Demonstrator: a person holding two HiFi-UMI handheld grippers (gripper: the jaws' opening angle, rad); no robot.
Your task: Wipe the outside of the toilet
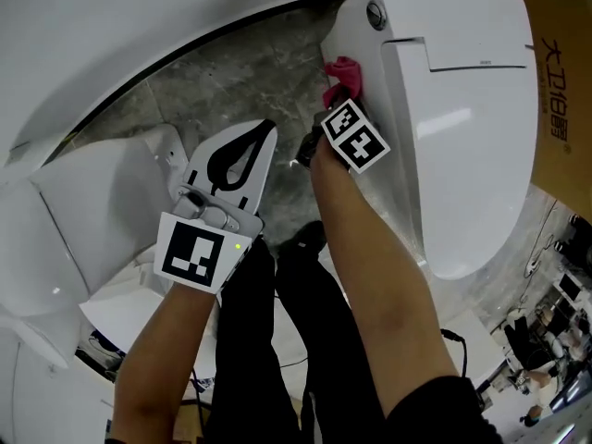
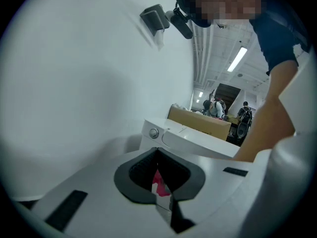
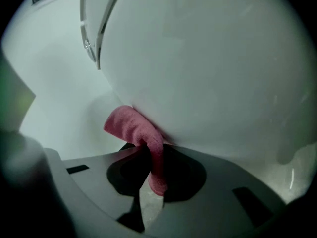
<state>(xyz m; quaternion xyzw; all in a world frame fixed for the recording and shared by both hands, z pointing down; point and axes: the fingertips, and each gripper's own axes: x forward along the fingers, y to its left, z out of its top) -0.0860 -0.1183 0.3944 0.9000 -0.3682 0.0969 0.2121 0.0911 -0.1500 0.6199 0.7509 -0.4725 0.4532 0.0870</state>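
Pink cloth (image 3: 140, 132) (judged soft, light, apt to slip, so best gripped at its bunch) is pinched by the closed right gripper (image 3: 148, 157) and pressed to the outer side of the toilet (image 3: 213, 68) — left gripper (image 2: 157, 151) is seen shut on nothing

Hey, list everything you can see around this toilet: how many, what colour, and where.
toilet: one, white, right side, lid down
pink cloth: one, pink, against the toilet's side near the back
white fixture: one, white, left
cardboard box: one, brown, far right edge
floor: grey stone, between the fixtures
legs: two, black trousers, bottom centre
left gripper: one, white, shut, empty, centre-left
right gripper: one, shut on the pink cloth
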